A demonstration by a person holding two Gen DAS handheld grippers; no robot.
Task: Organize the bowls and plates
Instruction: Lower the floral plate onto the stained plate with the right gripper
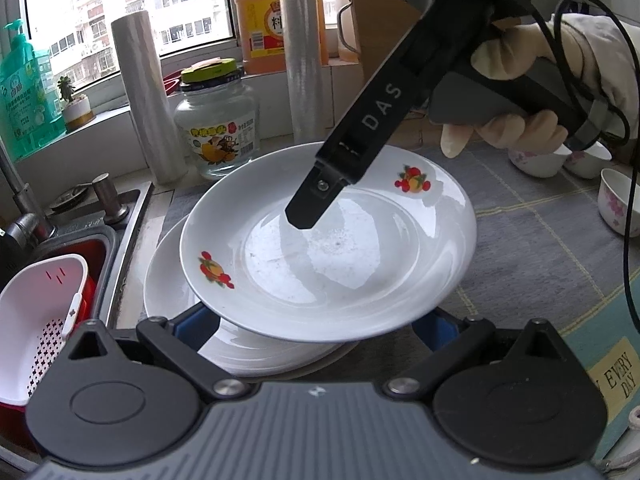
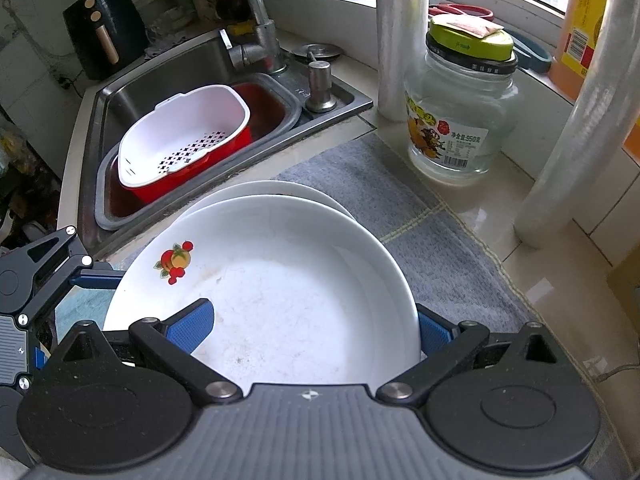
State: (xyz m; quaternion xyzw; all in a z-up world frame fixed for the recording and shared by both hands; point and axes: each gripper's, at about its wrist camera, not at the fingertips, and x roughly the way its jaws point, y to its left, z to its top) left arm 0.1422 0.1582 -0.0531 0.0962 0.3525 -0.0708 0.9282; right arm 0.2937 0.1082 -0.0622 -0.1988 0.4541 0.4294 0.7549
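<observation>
The fruit-printed plate (image 2: 288,292) was glazed white ceramic, glossy and reflective, its centre faintly scuffed. The mat (image 2: 432,248) beneath was grey woven cloth, matt and coarse; the sink (image 2: 168,68) was brushed stainless steel, and the colander (image 2: 180,136) was smooth white plastic. The jar (image 2: 460,116) was clear glass with a plastic lid.

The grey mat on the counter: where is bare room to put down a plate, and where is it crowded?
The grey mat is bare between the plates and the small bowls. In the right wrist view, bare mat also lies between the plates and the glass jar. It is crowded along the window, with the jar and the plastic rolls, and in the sink with its basket.
</observation>
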